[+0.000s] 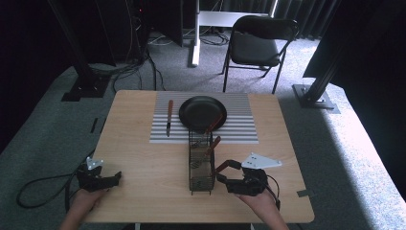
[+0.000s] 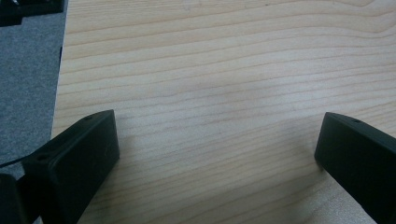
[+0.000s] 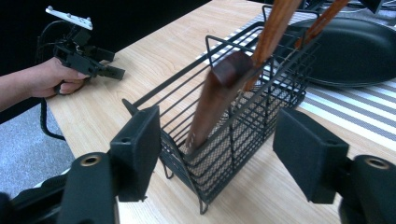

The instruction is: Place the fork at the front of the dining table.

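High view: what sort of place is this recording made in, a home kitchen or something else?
Probably a lab or studio set up for recording, not a kitchen: a lone wooden table on grey carpet, black metal stands with loose cables behind it, and a folding chair against dark curtains.

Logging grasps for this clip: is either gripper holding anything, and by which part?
Nothing is held. The left gripper is open over bare table; the right gripper is open beside the wire basket.

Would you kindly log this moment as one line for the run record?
left gripper: open, over bare table | right gripper: open, beside wire basket | basket: wooden-handled utensils | knife: on striped mat by black plate
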The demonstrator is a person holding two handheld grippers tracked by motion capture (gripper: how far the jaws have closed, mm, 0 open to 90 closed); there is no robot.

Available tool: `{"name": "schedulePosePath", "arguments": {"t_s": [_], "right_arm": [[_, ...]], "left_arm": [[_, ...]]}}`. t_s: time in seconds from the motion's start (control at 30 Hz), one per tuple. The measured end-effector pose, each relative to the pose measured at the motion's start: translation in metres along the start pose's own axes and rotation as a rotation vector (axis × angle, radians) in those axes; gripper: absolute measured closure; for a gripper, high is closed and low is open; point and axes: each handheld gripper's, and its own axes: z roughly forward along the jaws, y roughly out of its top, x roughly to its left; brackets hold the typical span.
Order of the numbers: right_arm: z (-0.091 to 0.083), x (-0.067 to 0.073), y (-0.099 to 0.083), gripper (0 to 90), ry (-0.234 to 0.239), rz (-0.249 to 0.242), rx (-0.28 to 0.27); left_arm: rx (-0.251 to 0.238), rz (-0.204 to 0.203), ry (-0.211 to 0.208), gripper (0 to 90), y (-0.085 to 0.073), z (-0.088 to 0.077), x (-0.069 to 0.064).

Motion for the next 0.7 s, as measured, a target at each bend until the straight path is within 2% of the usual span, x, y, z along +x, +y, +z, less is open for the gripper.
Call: {"name": "schedulePosePath", "arguments": {"t_s": [0.13, 0.2, 0.4, 0.57, 0.7], "right_arm": [[0.007, 0.0, 0.003, 38.4, -0.01, 0.037, -0.002], [0.01, 0.001, 0.003, 43.2, 0.004, 0.057, -0.002], [0.019, 0.003, -0.003, 59.9, -0.016, 0.081, 0.038], [0.02, 0.001, -0.007, 70.1, 0.02, 0.132, 0.03], [0.02, 0.003, -0.008, 75.3, 0.025, 0.145, 0.022]], "left_arm": [[0.0, 0.0, 0.0, 0.0, 0.0, 0.0, 0.0], [0.0, 0.0, 0.0, 0.0, 0.0, 0.0, 0.0], [0.0, 0.0, 0.0, 0.0, 0.0, 0.0, 0.0], [0.001, 0.0, 0.0, 0.0, 0.0, 0.0, 0.0], [0.002, 0.0, 0.0, 0.0, 0.0, 0.0, 0.0]]}}
